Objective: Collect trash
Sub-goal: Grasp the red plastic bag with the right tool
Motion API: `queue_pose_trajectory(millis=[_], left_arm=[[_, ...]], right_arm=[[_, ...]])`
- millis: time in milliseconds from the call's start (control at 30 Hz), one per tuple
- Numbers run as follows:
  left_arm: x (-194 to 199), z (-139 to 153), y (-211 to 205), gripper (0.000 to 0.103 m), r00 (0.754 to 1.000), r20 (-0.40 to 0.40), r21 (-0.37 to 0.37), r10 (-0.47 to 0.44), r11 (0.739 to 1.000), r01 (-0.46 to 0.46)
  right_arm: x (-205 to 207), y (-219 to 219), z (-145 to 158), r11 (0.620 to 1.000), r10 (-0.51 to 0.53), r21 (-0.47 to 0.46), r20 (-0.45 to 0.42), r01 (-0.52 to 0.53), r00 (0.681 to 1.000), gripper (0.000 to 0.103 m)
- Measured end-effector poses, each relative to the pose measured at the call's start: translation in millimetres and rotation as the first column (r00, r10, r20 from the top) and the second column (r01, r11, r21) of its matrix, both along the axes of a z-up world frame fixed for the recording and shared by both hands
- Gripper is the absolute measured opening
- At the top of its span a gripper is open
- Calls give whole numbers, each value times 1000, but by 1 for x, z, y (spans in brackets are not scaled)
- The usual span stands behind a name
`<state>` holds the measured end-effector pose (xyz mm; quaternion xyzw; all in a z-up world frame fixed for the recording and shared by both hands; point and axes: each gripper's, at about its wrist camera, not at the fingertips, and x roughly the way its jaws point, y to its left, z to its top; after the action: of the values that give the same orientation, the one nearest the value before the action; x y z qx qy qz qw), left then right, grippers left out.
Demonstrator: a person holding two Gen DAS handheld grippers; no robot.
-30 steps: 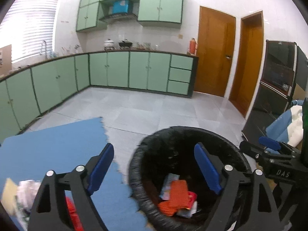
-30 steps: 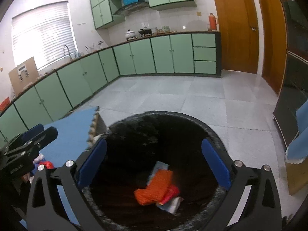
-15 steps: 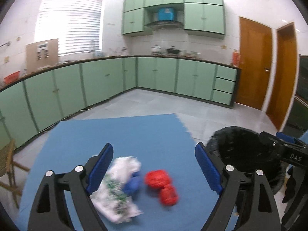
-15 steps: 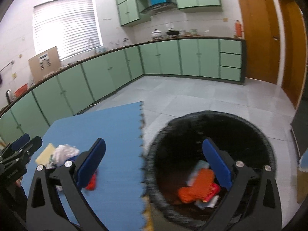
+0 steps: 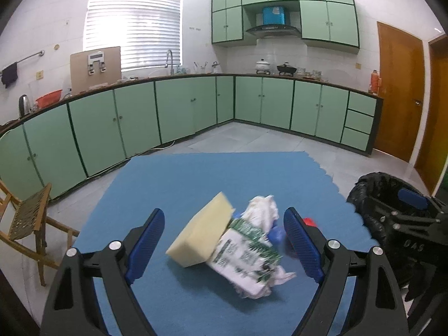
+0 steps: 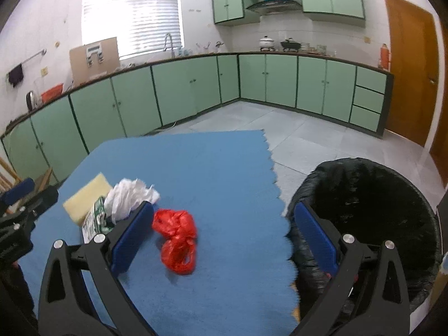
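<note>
The trash still to be collected lies in a loose cluster on the blue foam mat (image 5: 196, 173); a pale yellow sponge block (image 5: 202, 231), soft-edged and rectangular, leans against a crushed green-and-white printed carton (image 5: 246, 260); behind the carton sits a wad of crumpled white paper or thin plastic (image 5: 263, 210), and a scrap of blue plastic (image 5: 275, 232) peeks out beside it; a little apart, toward the bin, lies a knotted red plastic bag (image 6: 176, 240), glossy and wrinkled. None of these pieces is gripped, so by my reading this part of the job is still open; whether the bin already holds anything cannot be told here, since its inside shows only black.

The left gripper (image 5: 224, 240) hangs above the sponge and carton with its blue ribbed pads spread wide and nothing between them touched; the right gripper (image 6: 224, 235) is likewise spread wide and empty, the red bag lying just by its left pad but, as far as I can judge, below it rather than pinched.

The trash bin (image 6: 372, 212) stands on the floor right at the mat's toothed, puzzle-cut edge, round and lined with a shiny black bag gathered over the rim; beyond lie a grey tiled floor (image 6: 294, 137), mint-green cabinets (image 5: 179, 112), and a slatted wooden chair (image 5: 28, 218) at the left.
</note>
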<state>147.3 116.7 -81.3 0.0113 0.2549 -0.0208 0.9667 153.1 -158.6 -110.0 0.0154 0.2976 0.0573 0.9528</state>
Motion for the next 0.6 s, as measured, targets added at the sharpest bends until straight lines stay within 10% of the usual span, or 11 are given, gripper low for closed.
queue_pose_trajectory(millis=[600], left_arm=[[14,-33,22,85,997,-46,15,60,998,-59]], right_arm=[[38,49,-53,998,45,-41,-104,-50,994,92]])
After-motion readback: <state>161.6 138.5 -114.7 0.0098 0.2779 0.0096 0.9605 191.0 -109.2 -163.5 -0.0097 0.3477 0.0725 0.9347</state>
